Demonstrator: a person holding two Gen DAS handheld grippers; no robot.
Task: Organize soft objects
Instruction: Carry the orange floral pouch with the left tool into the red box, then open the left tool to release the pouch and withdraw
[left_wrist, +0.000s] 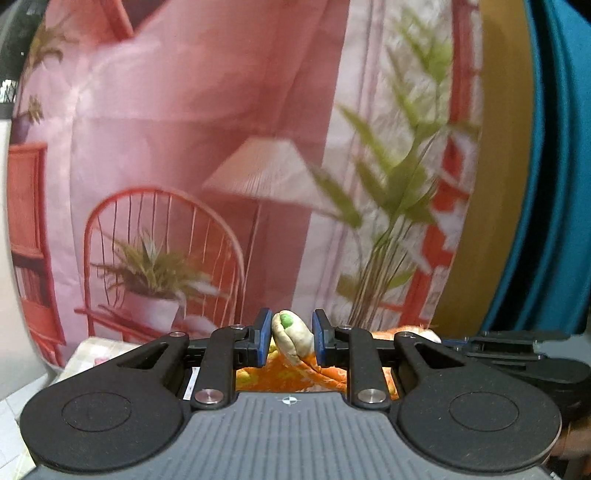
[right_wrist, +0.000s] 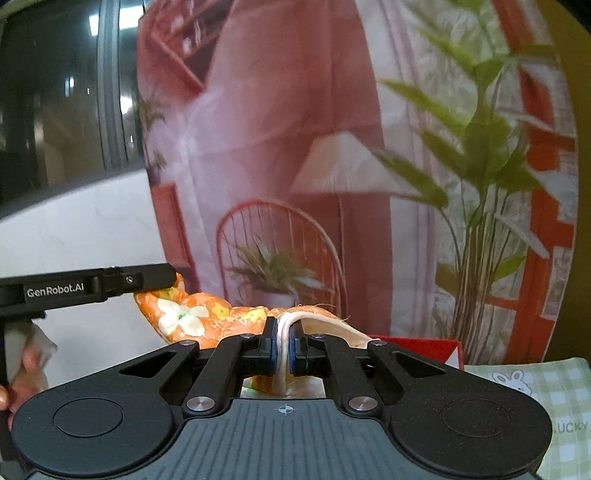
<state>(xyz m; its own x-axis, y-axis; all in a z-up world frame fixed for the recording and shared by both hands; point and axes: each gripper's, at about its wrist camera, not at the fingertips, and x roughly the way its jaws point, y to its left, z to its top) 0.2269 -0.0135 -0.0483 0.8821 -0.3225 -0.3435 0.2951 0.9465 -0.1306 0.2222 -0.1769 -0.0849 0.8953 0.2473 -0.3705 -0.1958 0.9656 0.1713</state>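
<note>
An orange floral cloth (right_wrist: 192, 317) with a cream underside hangs stretched between both grippers, in front of a big pink printed cushion (left_wrist: 207, 140). My left gripper (left_wrist: 291, 326) is shut on a bunched cream and green corner of the cloth (left_wrist: 290, 338). From the right wrist view the left gripper (right_wrist: 162, 277) holds the cloth's far left end. My right gripper (right_wrist: 283, 334) is shut on the cloth's white folded edge (right_wrist: 283, 325). In the left wrist view the right gripper (left_wrist: 458, 341) shows at the right, level with the left one. The lower part of the cloth is hidden behind the gripper bodies.
A yellow cushion (left_wrist: 495, 184) and a teal one (left_wrist: 557, 184) stand right of the pink cushion. A red box (right_wrist: 417, 347) and a green checked cloth with a rabbit print (right_wrist: 546, 387) lie at the lower right. A dark window (right_wrist: 55, 110) is at left; a person's hand (right_wrist: 22, 373) holds the left gripper.
</note>
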